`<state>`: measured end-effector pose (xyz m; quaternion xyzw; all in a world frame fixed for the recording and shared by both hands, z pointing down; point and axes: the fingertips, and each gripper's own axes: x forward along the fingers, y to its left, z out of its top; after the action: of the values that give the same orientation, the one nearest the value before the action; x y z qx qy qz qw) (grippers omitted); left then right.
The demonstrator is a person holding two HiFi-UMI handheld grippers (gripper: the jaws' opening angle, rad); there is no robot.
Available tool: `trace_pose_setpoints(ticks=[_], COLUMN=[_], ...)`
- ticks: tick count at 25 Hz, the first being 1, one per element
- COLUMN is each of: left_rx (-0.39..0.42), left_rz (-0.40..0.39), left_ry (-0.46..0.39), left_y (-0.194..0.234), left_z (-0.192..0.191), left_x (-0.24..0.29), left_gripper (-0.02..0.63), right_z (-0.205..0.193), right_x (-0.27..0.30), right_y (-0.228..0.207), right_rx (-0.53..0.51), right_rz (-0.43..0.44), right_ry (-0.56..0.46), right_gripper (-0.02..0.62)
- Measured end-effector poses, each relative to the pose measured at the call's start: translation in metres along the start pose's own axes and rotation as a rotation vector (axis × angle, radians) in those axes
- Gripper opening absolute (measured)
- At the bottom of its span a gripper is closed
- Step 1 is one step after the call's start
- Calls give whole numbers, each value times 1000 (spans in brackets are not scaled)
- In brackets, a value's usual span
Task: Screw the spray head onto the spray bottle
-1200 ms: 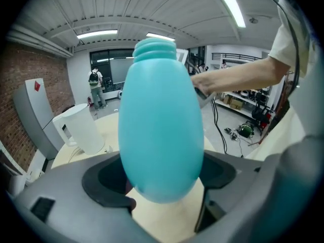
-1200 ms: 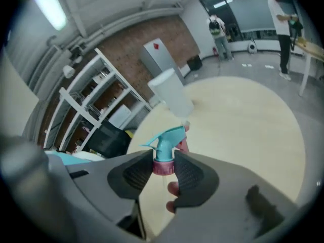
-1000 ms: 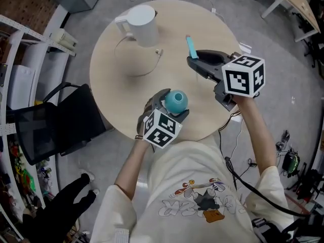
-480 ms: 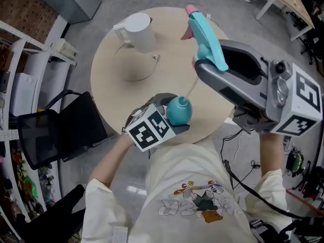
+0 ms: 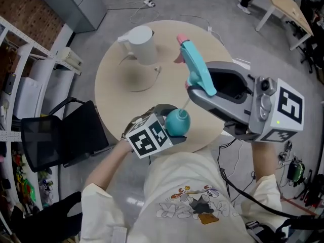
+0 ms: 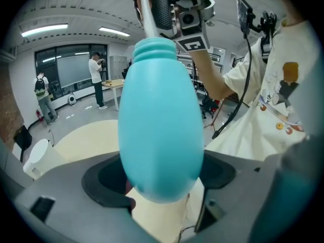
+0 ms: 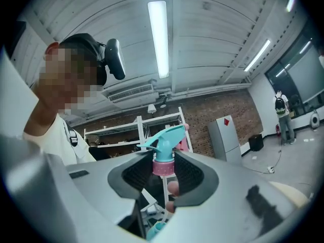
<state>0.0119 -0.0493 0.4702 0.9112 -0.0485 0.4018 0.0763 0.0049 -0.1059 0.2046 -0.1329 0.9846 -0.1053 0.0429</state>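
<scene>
My right gripper (image 5: 198,88), clamped on spray head (image 5: 194,65), has lifted it above spray bottle (image 5: 177,120) clamped in left gripper (image 5: 173,127); I judge dip tube (image 5: 186,104) insertion, then threading, next

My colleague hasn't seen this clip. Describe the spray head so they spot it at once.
Over the round wooden table, find the right gripper at its right side. Its jaws clamp the spray head: teal trigger, pink nozzle and collar, thin tube hanging down, unlike the plain round teal bottle beside it.
</scene>
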Motion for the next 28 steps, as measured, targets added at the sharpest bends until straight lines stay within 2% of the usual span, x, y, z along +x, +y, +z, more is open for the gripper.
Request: trace_pose_setpoints(ticks=[5,9,13,20,24,28], left_rx=[-2,-24,-66,-86,-37,-60], left_rz=[-20,-36,-37,-29,-7,-1], left_ry=[-14,-58,-94,-118,-57,-34], left_y=[5,11,13,43,58,62], left_z=[0,-6,9,19,29,27], left_x=[-4,-16,-16,-23,-34,-47], left_gripper=[416,416,416,416,416,416], right_z=[-11,-38,-49,-60,-64,-65], right_x=[2,19,15,25,33,36], right_y=[-11,-6,-1,-29,-41,-39], right_rx=[44,7,-22,3,0,-6], right_rz=[57,177,281,294,332,349], right_ry=[1,-2,-39,-40,8,26], right_gripper=[132,132,132,132,132,132])
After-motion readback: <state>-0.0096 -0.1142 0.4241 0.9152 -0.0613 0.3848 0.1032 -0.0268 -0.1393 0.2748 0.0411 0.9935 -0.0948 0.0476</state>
